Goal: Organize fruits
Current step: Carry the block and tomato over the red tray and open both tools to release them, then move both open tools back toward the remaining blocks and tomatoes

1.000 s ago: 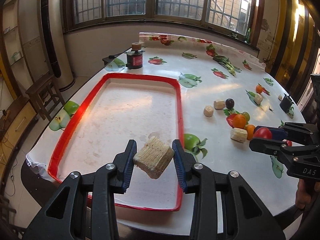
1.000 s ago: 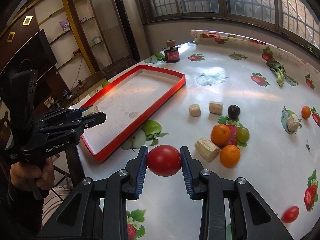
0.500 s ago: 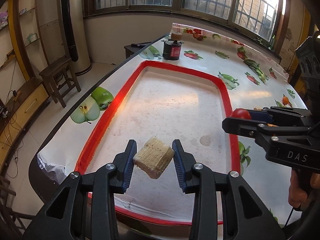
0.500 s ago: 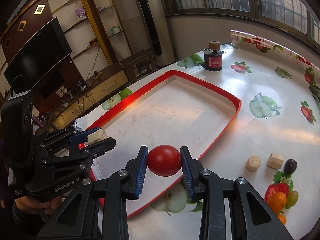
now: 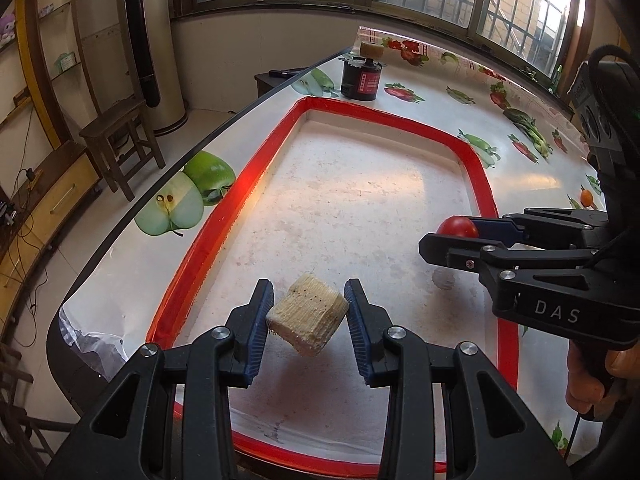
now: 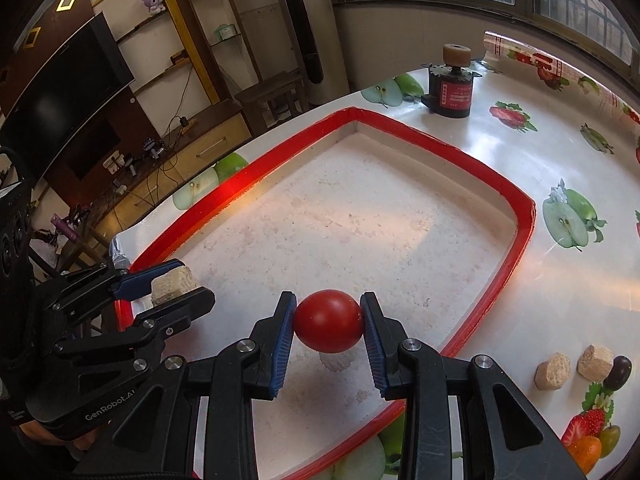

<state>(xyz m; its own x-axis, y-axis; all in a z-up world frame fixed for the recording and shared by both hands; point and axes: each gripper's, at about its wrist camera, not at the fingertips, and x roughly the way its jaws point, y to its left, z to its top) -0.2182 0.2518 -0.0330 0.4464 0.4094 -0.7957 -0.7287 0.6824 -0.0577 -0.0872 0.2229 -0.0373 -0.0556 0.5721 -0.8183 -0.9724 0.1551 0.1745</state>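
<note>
- Red-rimmed tray (image 5: pixel 476 160) with a pale, speckled floor is seen on the surface (image 5: pixel 532 178), which is covered by a white fruit-printed cloth.
- Left gripper (image 5: pixel 308 316) is held over the near end of the tray; its blue-padded fingers (image 5: pixel 262 312) are clenched on a pale, fibrous chunk (image 5: pixel 308 320), which is carried tilted and clear of the tray floor.
- In the right wrist view the same chunk (image 6: pixel 174 282) is seen between the left gripper (image 6: pixel 176 286) fingers, at the tray's near left corner.
- Right gripper (image 6: pixel 328 322) is held above the tray floor; its fingers (image 6: pixel 282 336) are closed on a red tomato (image 6: pixel 328 320), pressed from both sides.
- From the left wrist view the tomato (image 5: pixel 458 227) is only partly seen at the tip of the right gripper (image 5: pixel 460 236), above the tray near its right rim; a hand (image 5: pixel 592 380) is wrapped round the handle.
- A faint round stain is noted on the tray floor beneath the tomato.
- Outside the tray, near the right edge of the right wrist view, two pale chunks (image 6: pixel 554 370) are lying side by side with a dark grape (image 6: pixel 618 372) just beside them; an orange (image 6: pixel 588 452) and a green grape (image 6: pixel 610 436) are lying nearer the camera.
- A black cylindrical device (image 6: pixel 452 88) with a red label and tan top is standing beyond the tray's far end.
- A small wooden stool (image 5: pixel 120 140) is seen on the floor past the surface edge.
</note>
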